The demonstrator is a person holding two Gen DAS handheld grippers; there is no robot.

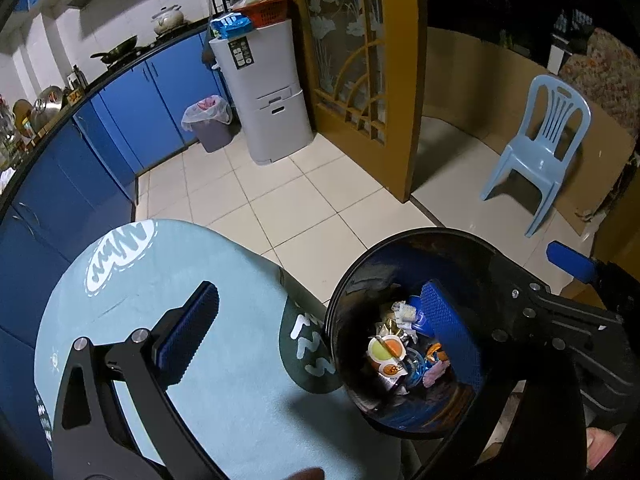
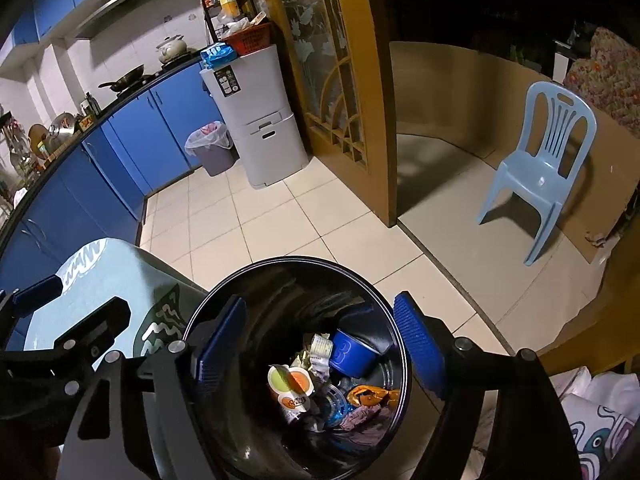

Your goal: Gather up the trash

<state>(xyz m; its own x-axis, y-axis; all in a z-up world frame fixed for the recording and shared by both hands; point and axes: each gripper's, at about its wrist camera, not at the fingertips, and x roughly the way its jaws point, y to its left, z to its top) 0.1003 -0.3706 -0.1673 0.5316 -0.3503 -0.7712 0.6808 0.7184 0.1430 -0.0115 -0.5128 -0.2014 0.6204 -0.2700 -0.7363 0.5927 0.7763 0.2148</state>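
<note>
A black round bin (image 1: pixel 420 233) (image 2: pixel 300 259) stands on the tiled floor beside a table with a light blue cloth (image 1: pixel 160 264) (image 2: pixel 120 264). Trash lies at its bottom: a blue cup (image 2: pixel 352 354), a yogurt cup (image 2: pixel 290 386), an orange wrapper (image 2: pixel 370 394) and other scraps. My left gripper (image 1: pixel 320 334) is open, with one finger over the cloth and the other over the bin's mouth. My right gripper (image 2: pixel 322 346) is open above the bin, with nothing between its fingers. One of its blue pads (image 1: pixel 568 258) shows in the left wrist view.
A grey lined bin (image 1: pixel 208 124) and a grey cabinet (image 1: pixel 264 92) stand by the blue kitchen cupboards (image 1: pixel 132 120). A wooden glazed door (image 1: pixel 360 60) and a blue plastic chair (image 1: pixel 540 148) are beyond. White patterned bags (image 2: pixel 592 404) lie to the bin's right.
</note>
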